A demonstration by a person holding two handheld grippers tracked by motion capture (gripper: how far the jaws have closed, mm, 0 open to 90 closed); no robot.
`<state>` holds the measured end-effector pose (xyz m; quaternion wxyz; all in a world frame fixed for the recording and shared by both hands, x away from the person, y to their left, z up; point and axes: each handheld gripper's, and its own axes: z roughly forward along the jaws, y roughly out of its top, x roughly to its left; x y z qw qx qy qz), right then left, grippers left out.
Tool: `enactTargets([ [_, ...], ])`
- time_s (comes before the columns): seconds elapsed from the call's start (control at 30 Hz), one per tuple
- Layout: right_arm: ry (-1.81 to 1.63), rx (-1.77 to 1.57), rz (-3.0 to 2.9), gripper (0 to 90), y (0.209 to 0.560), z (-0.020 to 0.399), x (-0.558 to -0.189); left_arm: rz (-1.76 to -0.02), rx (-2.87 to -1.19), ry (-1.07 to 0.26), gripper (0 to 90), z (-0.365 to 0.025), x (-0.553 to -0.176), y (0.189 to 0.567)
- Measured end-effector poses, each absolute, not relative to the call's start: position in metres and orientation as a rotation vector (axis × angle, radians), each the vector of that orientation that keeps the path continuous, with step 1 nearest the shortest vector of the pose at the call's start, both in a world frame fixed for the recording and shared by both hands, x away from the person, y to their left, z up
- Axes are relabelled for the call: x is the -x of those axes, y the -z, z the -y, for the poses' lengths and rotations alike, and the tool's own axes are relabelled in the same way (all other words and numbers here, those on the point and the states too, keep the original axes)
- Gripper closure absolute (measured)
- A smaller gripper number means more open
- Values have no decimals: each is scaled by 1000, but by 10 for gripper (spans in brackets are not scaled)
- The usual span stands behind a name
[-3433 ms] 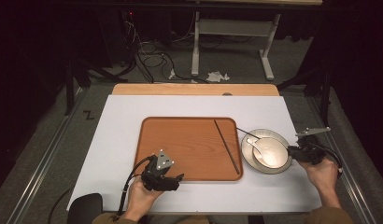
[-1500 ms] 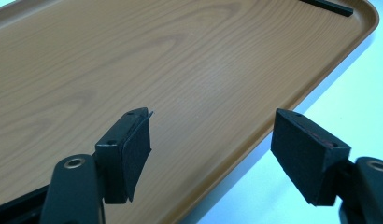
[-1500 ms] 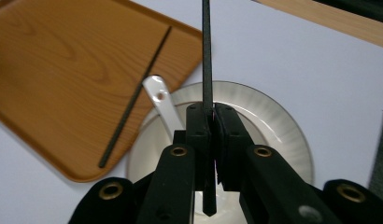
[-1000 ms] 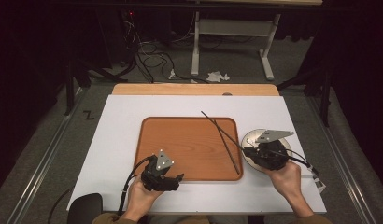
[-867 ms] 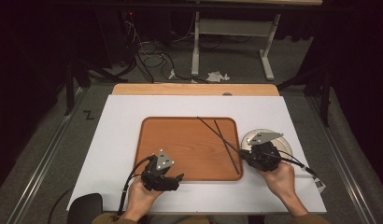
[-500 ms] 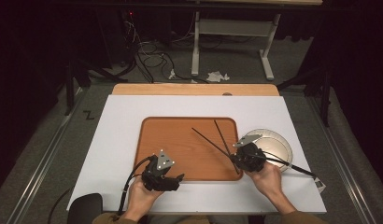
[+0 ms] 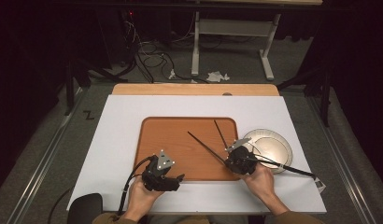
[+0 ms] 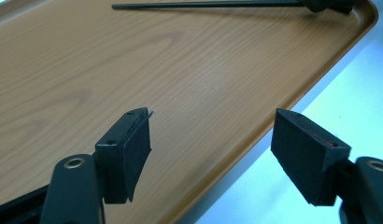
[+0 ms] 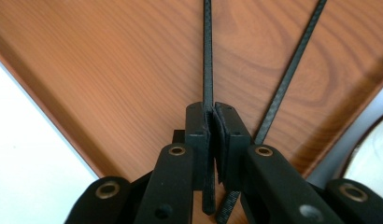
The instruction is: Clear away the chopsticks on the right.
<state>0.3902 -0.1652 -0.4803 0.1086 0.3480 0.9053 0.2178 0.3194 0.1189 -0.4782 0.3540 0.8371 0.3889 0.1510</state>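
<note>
Right gripper (image 9: 213,116) clenched on one black chopstick (image 9: 208,56), pinched between the pads and running straight ahead over the wooden tray (image 9: 110,70). Second chopstick (image 9: 292,70) passing just beside the right-hand jaw, angled away, perhaps caught lower down, though too hidden to tell. From the high view, both sticks fanned out from the right gripper (image 7: 232,156) across the tray's right half, plate (image 7: 273,144) just beside. Left gripper (image 8: 210,140) released, jaws wide over the tray's near edge, holding nothing.

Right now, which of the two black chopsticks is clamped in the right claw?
The chopstick running straight up from the shut pads is clamped. The other chopstick slants away to its right, outside the right claw, over the tray.
</note>
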Motion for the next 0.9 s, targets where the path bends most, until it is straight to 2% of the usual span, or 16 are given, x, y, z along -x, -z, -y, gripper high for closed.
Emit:
enactTargets([
  [0.2, -595, -1009, -2680, 848, 485, 163, -391, -1006, -2165, -391, 286, -119, -319, 478],
  [0.33, -599, -1006, -2667, 808, 484, 163, -391, -1005, -2166, -393, 285, -119, -319, 478],
  [0.57, -738, -924, -2650, 839, 479, 160, -390, -1005, -2166, -393, 286, -118, -319, 478],
  [0.9, -678, -932, -2676, 842, 489, 155, -395, -1005, -2162, -395, 285, -119, -319, 478],
])
